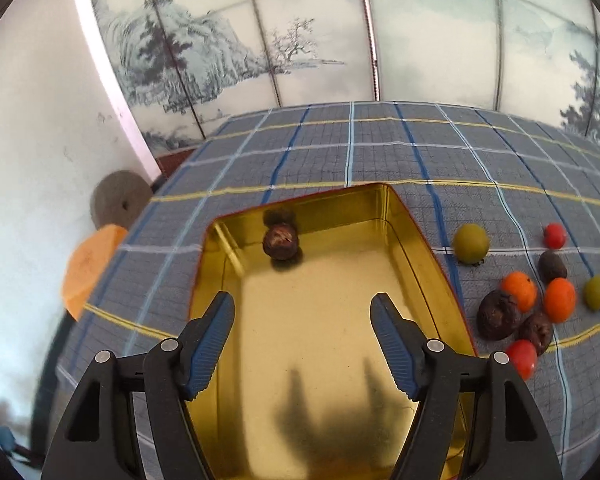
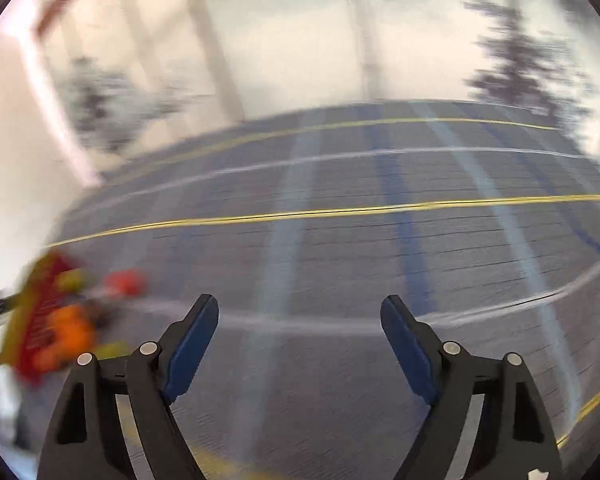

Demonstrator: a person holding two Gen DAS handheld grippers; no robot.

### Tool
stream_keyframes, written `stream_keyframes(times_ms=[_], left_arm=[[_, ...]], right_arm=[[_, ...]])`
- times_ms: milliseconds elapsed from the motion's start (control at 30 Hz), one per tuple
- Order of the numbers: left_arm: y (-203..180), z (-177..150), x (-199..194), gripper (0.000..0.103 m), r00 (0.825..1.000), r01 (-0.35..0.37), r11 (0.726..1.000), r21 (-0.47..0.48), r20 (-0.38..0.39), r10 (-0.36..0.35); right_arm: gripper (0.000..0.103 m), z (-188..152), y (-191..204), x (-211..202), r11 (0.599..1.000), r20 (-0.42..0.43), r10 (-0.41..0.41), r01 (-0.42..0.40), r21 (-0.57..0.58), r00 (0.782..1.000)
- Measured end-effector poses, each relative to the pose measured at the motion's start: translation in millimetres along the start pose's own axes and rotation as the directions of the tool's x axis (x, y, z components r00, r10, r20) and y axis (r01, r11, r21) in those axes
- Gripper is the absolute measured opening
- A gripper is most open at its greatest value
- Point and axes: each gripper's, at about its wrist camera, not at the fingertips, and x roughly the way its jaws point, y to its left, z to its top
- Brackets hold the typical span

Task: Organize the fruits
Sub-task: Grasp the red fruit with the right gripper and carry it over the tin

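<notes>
The left gripper (image 1: 302, 322) hangs over the gold tin (image 1: 414, 236) with its jaws spread wide and nothing between them; its shadow falls on the bare tin floor just below the fingertips. Ahead of the tips, the floor runs open up to the far wall, where one dark brown fruit (image 1: 281, 242) sits close to the far-left corner, mirrored in the shiny side. The tin's left wall stands just outside the left finger and its right wall just outside the right finger, so sideways room inside is tight.

Beyond the right wall, on the plaid tablecloth (image 1: 340, 152), the loose fruit lies in a cluster: a green fruit (image 1: 471, 243) nearest the tin, then two orange ones (image 1: 520, 290), dark wrinkled ones (image 1: 498, 315), two red ones (image 1: 522, 357) and a small green one (image 1: 596, 291) farther right. Past the tin's far edge the cloth is open up to the painted screen (image 1: 300, 40).

The right gripper (image 2: 300, 322) is also spread apart and holds nothing, over bare cloth (image 2: 340, 248). Its view is badly smeared. Far to its left a red-and-yellow blur (image 2: 36, 320) with orange and green blobs (image 2: 70, 334) shows; details cannot be made out.
</notes>
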Motion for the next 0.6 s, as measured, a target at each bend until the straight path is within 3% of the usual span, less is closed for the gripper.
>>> stream_keyframes(times_ms=[100,233,400,533,600], left_arm=[[5.8,-2.4,9.1,0.071,1.000,-0.021,1.000,-0.019,-0.005,0.021],[10.4,-4.0,7.8,0.071,0.997,-0.059,0.998,-0.013,0.053,0.060],[25.2,-5.3,20.8,0.071,0.998,-0.049,0.998,-0.029,0.033,0.050],[40.3,-6.9,34.4,0.071,0.999,-0.044,0.997,-0.058,0.009,0.045],[49.2,-7.1,34.8,0.071,0.999,-0.040,0.997,-0.070,0.008,0.040]], right_arm=[[0.080,-14.1,53.8,-20.9,0.973,-0.037,0.161,-0.165,-0.160,0.986],[0.080,-27.6,105.5,-25.6,0.918,-0.128,0.270,-0.295,-0.267,0.954],[0.080,-47.4,158.9,-23.6,0.853,-0.201,0.369,-0.416,-0.314,0.908],[0.079,-61.2,197.3,-6.1,0.819,-0.261,0.380,-0.454,-0.351,0.887],[0.072,-68.0,207.7,3.9,0.810,-0.294,0.380,-0.469,-0.352,0.877]])
